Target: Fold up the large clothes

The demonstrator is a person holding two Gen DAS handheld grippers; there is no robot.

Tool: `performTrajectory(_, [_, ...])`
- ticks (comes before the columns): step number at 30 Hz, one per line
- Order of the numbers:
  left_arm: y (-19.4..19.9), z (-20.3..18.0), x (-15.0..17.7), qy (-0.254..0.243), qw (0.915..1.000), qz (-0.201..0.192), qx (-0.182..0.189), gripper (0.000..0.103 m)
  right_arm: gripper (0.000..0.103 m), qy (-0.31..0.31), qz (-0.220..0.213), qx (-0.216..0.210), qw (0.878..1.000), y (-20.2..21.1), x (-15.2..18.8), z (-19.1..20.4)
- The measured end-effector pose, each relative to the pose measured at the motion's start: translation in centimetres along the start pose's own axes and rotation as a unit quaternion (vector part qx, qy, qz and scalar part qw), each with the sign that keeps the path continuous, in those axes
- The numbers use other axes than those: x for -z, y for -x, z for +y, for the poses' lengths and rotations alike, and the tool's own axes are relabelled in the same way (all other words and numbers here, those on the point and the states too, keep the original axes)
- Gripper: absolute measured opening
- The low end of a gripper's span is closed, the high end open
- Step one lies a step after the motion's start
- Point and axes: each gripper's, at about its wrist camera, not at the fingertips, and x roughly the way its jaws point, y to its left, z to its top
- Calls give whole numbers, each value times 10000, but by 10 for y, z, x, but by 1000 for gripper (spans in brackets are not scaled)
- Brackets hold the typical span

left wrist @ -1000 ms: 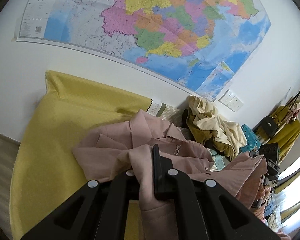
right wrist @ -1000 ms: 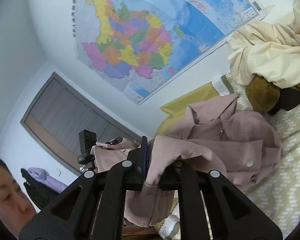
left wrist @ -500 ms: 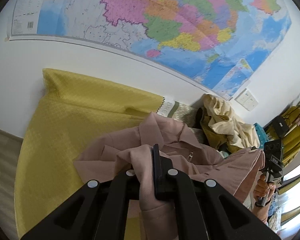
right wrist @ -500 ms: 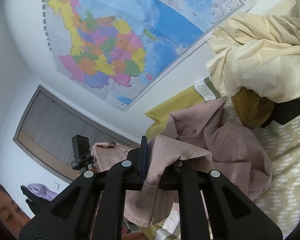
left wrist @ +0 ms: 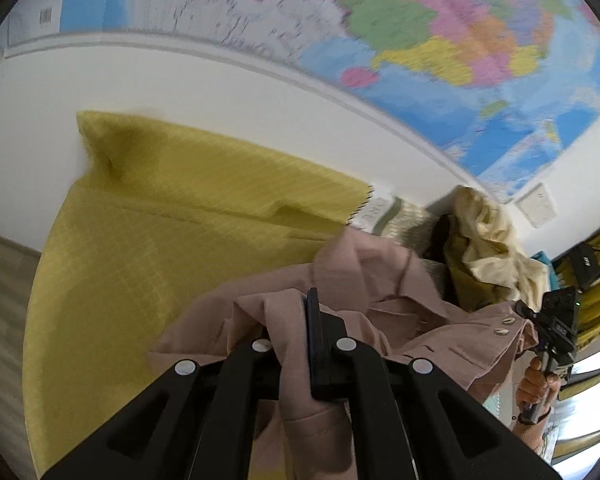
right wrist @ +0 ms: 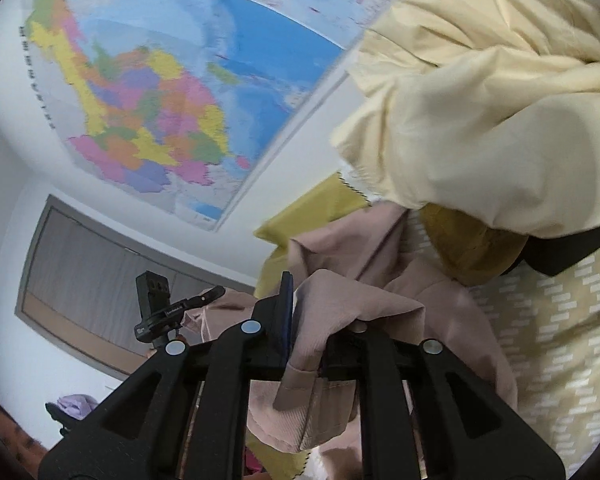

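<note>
A dusty-pink buttoned jacket [left wrist: 364, 280] hangs stretched between both grippers above a yellow cloth [left wrist: 160, 240]. My left gripper [left wrist: 300, 320] is shut on one edge of the jacket, with fabric draped over its fingers. My right gripper [right wrist: 312, 312] is shut on another edge of the same pink jacket [right wrist: 360, 264]. The right gripper also shows at the right of the left wrist view [left wrist: 556, 320], and the left gripper shows at the left of the right wrist view [right wrist: 160, 308]. The jacket's lower part is hidden behind the gripper bodies.
A pile of cream and mustard clothes [right wrist: 480, 100] lies close on the right, on a patterned beige cover [right wrist: 560, 340]; it also shows in the left wrist view [left wrist: 488, 248]. A large wall map [left wrist: 420, 32] hangs behind. A grey door [right wrist: 92, 272] is at the left.
Both grippers have moved forward toward the wall with the jacket still held. The clothes pile now looms much larger in the right wrist view. The grips have not changed.
</note>
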Motion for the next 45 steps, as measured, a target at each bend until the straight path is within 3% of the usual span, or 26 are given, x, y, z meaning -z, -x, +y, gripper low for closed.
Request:
performTrajectory(4, [-33,15,-14,231,9992,317,-61,3,31,-176,19,243,9995,-11,-5,-11])
performTrajectory(5, [-42,17,-17,239,9988,403,-107,5,43,-119,48,236,9996,-12,-5,-10])
performTrajectory(7, [-56,26,-21,419,9974,586,-57,6,55,41,26,262,9996,-10,-4,-4])
performTrajectory(9, [-64,30,-23,494,9966,664,31,9,59,283,-44,354,9990,-4,-2,6])
performTrajectory(12, [-66,36,-24,641,9949,675,379,29,68,589,-188,566,9965,4,4,20])
performTrajectory(14, [-54,39,-22,714,9945,415,647,60,70,1036,-330,901,9900,9,13,35])
performTrajectory(16, [-34,39,-18,676,9930,15,965,71,70,1506,-353,1113,9817,9,26,50])
performTrajectory(18, [-14,33,-10,423,9906,-280,1273,73,71,1889,-297,1286,9731,3,35,60])
performTrajectory(19, [-6,25,-5,156,9914,-401,1236,76,73,2159,-220,1430,9656,-4,42,67])
performTrajectory(22, [0,-3,12,-826,9932,-517,638,78,78,2683,72,1760,9471,-30,55,75])
performTrajectory(25, [-15,-38,33,-1775,9832,-375,212,80,82,3050,230,2318,9234,-58,59,74])
performTrajectory(27, [-36,-58,43,-2332,9723,-139,-85,82,85,3070,437,2401,9199,-74,58,66])
performTrajectory(28, [-46,-63,46,-2489,9684,-40,-164,82,85,3112,516,2623,9120,-85,57,60])
performTrajectory(32, [-93,-87,55,-3272,9390,145,-1054,80,84,3166,832,3172,8901,-109,57,37])
performTrajectory(33, [-99,-87,52,-3285,9375,194,-1129,64,82,3131,893,3213,8893,-112,57,31])
performTrajectory(34, [-101,-87,49,-3265,9381,206,-1135,43,69,3134,926,3230,8882,-113,56,29])
performTrajectory(35, [-103,-87,40,-3150,9420,149,-1145,33,47,3163,896,3284,8855,-113,56,27])
performTrajectory(37, [-99,-86,20,-2863,9541,41,-876,4,17,3117,875,3138,8926,-109,50,28])
performTrajectory(39, [-95,-86,-1,-2579,9626,-86,-820,3,7,3111,674,3013,8988,-100,45,38])
performTrajectory(43, [-102,-84,-28,-2190,9706,-161,-989,5,8,2903,242,2674,9185,-91,28,53])
performTrajectory(45, [-119,-78,-36,-2030,9705,-54,-1299,11,10,2808,355,2908,9140,-105,20,42])
